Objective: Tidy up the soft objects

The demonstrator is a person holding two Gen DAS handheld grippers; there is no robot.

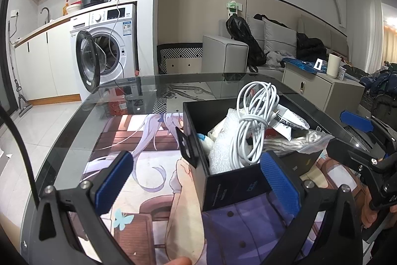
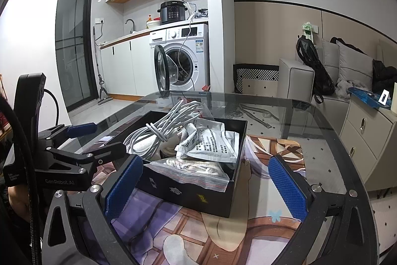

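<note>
A black box (image 1: 233,188) (image 2: 198,193) stands on an illustrated mat on a glass table. It holds a coiled white cable (image 1: 253,121) (image 2: 163,126), bubble wrap (image 1: 220,155), silver-white pouches (image 2: 211,143) and a zip bag of pale cord (image 2: 196,170). My left gripper (image 1: 198,180) is open, its fingers on either side of the box's near corner; it also shows at the left in the right wrist view (image 2: 99,140). My right gripper (image 2: 206,188) is open and empty in front of the box; it also shows at the right in the left wrist view (image 1: 357,131).
The illustrated mat (image 1: 148,145) (image 2: 273,148) covers the glass table (image 1: 139,88) (image 2: 292,111). A washing machine (image 1: 104,51) with its door open stands beyond the table. A sofa (image 1: 273,41) and a low cabinet (image 1: 320,88) stand at the right.
</note>
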